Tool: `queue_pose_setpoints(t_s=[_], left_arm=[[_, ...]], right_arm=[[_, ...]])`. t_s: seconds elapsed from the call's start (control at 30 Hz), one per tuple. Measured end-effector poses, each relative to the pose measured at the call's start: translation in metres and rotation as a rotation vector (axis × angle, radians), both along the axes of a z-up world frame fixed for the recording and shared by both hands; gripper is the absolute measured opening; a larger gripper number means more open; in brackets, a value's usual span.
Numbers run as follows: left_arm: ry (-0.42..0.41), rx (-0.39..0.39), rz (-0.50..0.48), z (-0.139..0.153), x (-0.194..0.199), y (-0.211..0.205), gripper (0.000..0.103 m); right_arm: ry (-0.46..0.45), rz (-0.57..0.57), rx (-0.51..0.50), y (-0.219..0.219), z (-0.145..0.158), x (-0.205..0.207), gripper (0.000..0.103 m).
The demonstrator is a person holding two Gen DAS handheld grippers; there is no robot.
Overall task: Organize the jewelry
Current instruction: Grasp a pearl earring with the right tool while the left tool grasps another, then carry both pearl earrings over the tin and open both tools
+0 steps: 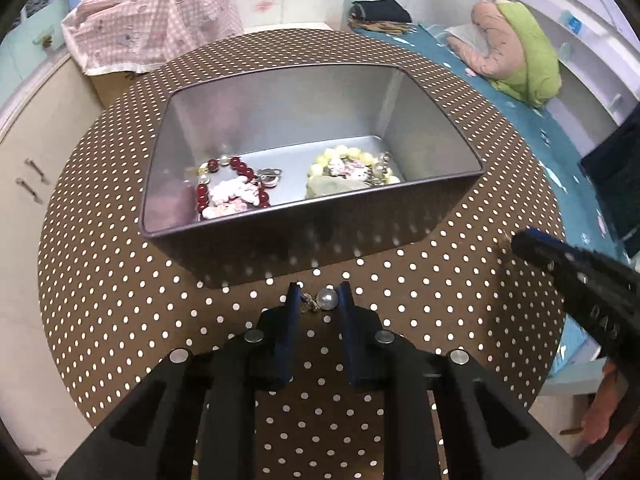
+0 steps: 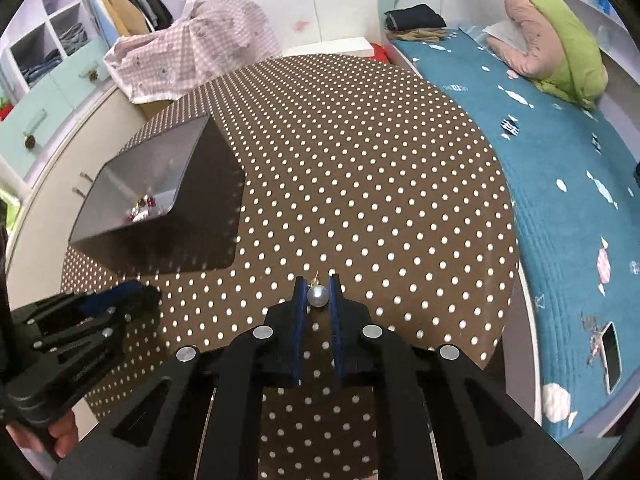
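Pearl earrings are what both hands are after here, one for each gripper, on the brown polka-dot surface (image 2: 360, 152). The left gripper (image 1: 319, 298) sits low in front of the grey tin (image 1: 304, 232), its blue fingers apart with a pearl earring (image 1: 327, 299) and its small metal fitting lying between them, the pearl close against one finger; from the left wrist view I cannot say the fingers are pressing it. The right gripper (image 2: 318, 294) is well out from the tin toward the bed (image 2: 560, 200), and its fingers stand narrowly on either side of a second pearl earring (image 2: 317, 296), seemingly touching the bead on both sides, with a thin gold post poking out ahead. Inside the tin lie a red bead bracelet (image 1: 230, 186) and a pale yellow-green bead bracelet (image 1: 352, 168), side by side on the floor of it. These earrings should be very light, hard and smooth, so a round pearl is likely to squirt out of a flat pinch or roll off across the cloth. I would judge the safest hold to be square across the widest part of the bead, leaving the slender post free, since that looks easy to bend.
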State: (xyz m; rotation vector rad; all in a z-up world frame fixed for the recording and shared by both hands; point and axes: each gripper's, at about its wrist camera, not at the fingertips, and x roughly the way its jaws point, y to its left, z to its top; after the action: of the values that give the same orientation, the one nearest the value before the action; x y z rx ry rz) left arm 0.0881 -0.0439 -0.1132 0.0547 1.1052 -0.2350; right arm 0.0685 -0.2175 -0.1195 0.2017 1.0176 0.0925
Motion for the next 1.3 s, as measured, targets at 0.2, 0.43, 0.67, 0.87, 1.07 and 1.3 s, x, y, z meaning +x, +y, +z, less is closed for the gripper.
queue_pose_setpoints(t_s=[0.2, 0.43, 0.67, 0.87, 1.07, 1.3], left_arm=[[0.004, 0.0, 0.013, 0.003, 0.0, 0.01, 0.015], [-0.036, -0.021, 0.021, 0.021, -0.007, 0.023, 0.015], [-0.13, -0.037, 0.032, 0.056, -0.018, 0.036, 0.015], [-0.194, -0.039, 0.051, 0.083, -0.017, 0.048, 0.015], [-0.239, -0.046, 0.063, 0.099, -0.005, 0.052, 0.015], [-0.251, -0.053, 0.071, 0.105, 0.013, 0.054, 0.015]], right_arm=[[-0.024, 0.013, 0.007, 0.007, 0.01, 0.007, 0.012], [-0.074, 0.04, 0.007, 0.023, 0.032, 0.008, 0.012], [-0.146, 0.073, 0.008, 0.039, 0.061, 0.009, 0.012], [-0.201, 0.093, 0.022, 0.052, 0.084, 0.009, 0.012], [-0.241, 0.118, 0.032, 0.064, 0.101, 0.011, 0.012], [-0.245, 0.134, 0.035, 0.075, 0.109, 0.029, 0.012]])
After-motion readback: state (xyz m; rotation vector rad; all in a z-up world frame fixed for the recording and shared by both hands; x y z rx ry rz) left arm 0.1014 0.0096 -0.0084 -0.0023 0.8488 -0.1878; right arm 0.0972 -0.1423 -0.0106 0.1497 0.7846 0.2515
